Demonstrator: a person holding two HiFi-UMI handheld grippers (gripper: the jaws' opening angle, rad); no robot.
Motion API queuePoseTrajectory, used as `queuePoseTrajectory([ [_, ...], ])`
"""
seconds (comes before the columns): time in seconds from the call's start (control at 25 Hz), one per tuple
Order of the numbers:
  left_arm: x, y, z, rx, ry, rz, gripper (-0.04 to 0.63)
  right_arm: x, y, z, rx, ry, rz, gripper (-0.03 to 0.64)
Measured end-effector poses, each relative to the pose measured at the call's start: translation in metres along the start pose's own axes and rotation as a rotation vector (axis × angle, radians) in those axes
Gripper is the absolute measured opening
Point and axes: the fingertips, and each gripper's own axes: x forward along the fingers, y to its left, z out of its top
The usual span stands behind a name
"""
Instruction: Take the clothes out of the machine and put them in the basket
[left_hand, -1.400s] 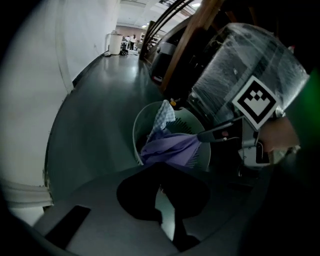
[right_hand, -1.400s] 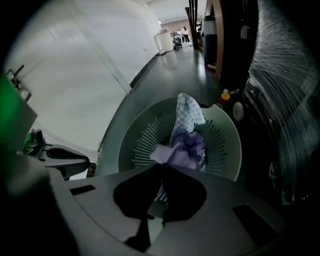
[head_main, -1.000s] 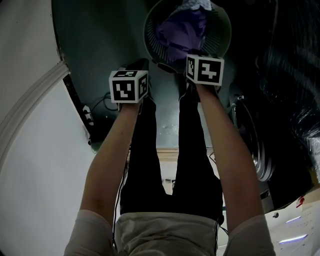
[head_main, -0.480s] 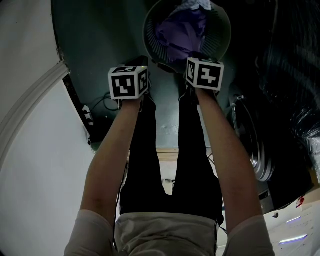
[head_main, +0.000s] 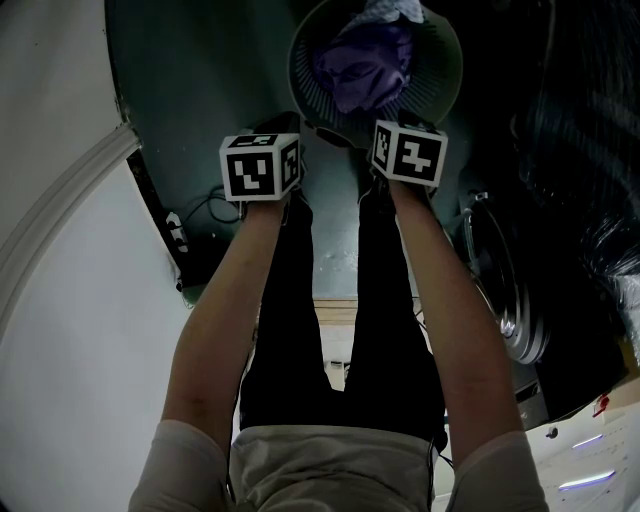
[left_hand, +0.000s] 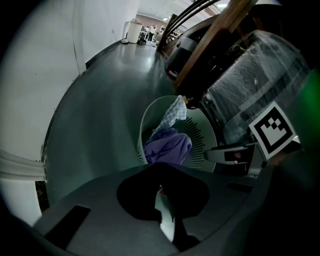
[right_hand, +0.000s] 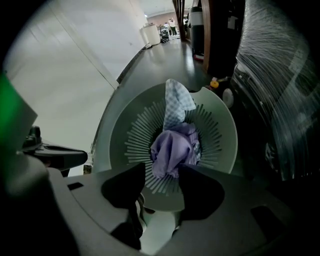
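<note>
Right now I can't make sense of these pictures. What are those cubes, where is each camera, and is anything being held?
A person holds a two-jaw gripper in each hand; the patterned cubes are parts of them. One picture looks down from the person's head; the other two look along each gripper's jaws. Below, on the floor, is a round basket with a purple garment and a checked cloth. The left gripper is shut; the right gripper has just been opening its jaws, gripping nothing.
</note>
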Motion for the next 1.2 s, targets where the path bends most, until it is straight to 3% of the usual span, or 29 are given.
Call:
queuePoseTrajectory([
  [0.28, -0.003, 0.003, -0.004, 0.001, 0.002, 0.002, 0.020, -0.002, 0.001, -0.003, -0.002, -0.004, 0.003, 0.230],
  [0.8, -0.014, 0.005, -0.009, 0.011, -0.002, 0.009, 0.020, -0.013, 0.010, -0.010, -0.034, -0.006, 0.014, 0.150],
  [1.12, -0.022, 0.001, -0.019, 0.011, 0.000, 0.010, 0.020, -0.023, 0.014, -0.017, -0.057, -0.015, 0.030, 0.016],
  [1.2, -0.024, 0.000, -0.020, 0.009, -0.003, 0.009, 0.020, -0.026, 0.015, -0.018, -0.054, -0.025, 0.032, 0.009],
])
